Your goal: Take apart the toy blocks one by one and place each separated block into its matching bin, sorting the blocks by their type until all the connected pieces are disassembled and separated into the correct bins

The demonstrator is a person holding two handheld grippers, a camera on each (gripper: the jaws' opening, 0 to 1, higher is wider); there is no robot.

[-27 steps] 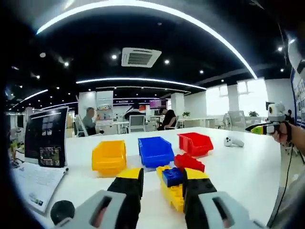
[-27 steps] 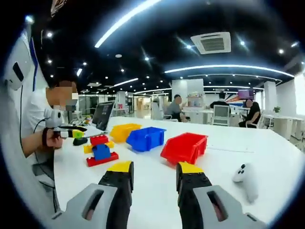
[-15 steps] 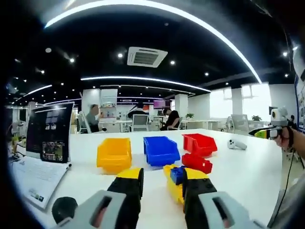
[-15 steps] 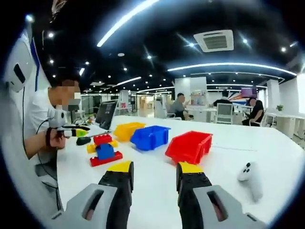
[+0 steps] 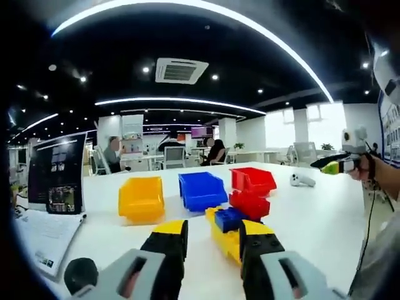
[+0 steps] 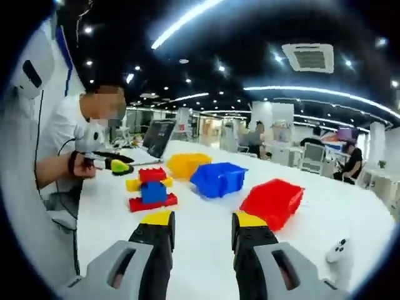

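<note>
- Two grippers, both spread and holding nothing: left gripper [image 5: 212, 250], right gripper [image 6: 201, 240].
- Block stack [image 5: 232, 226] lies lower centre, just beyond the left gripper's right jaw; left is nearer.
- Bins stand behind: yellow bin [image 5: 141, 199], blue bin [image 5: 201, 190], red bin [image 5: 252, 180].

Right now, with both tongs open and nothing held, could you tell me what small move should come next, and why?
Probably ease the left tongs forward and slightly right to close on the block stack. The stack is still joined, yellow, blue and red together, just ahead of the right-hand tip, and the three bins hold no blocks that show.
</note>
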